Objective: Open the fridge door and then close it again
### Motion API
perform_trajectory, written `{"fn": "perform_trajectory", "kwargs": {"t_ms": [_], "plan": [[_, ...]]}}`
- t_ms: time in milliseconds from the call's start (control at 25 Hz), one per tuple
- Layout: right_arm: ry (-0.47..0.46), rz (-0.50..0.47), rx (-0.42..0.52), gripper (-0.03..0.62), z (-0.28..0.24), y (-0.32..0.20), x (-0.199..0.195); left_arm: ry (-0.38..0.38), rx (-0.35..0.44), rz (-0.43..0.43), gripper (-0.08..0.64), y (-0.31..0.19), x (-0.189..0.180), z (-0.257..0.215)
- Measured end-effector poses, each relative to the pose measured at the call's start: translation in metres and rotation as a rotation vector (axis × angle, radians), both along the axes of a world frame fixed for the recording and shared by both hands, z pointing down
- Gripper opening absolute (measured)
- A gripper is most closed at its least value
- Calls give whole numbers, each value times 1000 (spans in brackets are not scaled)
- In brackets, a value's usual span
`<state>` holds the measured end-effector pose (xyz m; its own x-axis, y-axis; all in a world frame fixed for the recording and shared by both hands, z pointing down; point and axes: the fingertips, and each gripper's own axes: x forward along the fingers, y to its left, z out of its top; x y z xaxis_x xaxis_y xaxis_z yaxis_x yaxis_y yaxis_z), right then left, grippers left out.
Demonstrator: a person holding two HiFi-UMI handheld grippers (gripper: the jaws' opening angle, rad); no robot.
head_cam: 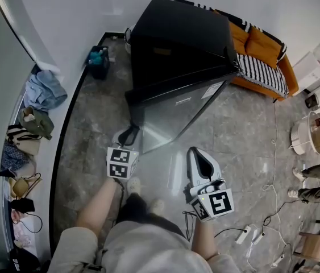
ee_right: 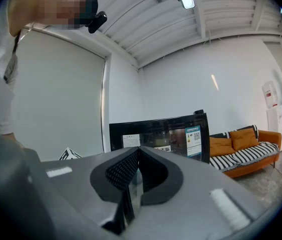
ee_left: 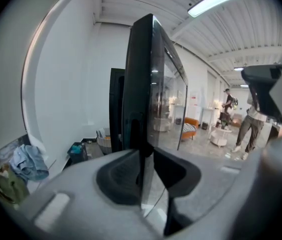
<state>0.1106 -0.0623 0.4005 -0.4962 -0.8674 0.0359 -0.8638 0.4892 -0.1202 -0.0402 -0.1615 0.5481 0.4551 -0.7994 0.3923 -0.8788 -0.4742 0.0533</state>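
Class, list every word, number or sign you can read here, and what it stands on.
No text is legible.
Blue sticker on the fridge door: print and square code, too small to read.
White sticker beside it: blurred.
Marker cubes: black-and-white patterns only, no words.

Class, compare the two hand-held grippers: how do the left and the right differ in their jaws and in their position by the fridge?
The left hand-held gripper has its jaws clamped on the edge of the open fridge door. The right hand-held gripper has its jaws together on nothing. The left one reaches the door, while the right one hangs back, clear of it. Both share the same grey build and face the door.
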Motion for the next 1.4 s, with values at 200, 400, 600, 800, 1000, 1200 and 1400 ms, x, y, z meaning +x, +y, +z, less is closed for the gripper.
{"fn": "perform_trajectory", "kwargs": {"t_ms": [200, 400, 600, 800, 1000, 1200, 1400], "plan": [[-1, -3, 9, 0, -4, 15, 7, 4, 0, -21, 86, 20, 10, -1], [-3, -2, 20, 0, -6, 30, 18, 6, 1, -45, 84, 39, 22, 0], [-5, -2, 30, 0, -9, 45, 25, 11, -1, -57, 84, 60, 35, 0], [-10, -5, 40, 0, -12, 60, 34, 8, -7, -54, 84, 81, 54, 0], [-14, -5, 48, 0, -14, 70, 41, 14, -14, -40, 83, 98, 69, 0], [-17, -6, 51, 0, -17, 75, 45, 17, -11, -22, 83, 109, 80, -3], [-19, -13, 54, 0, -17, 75, 46, 21, -13, -28, 77, 111, 83, -4]]}}
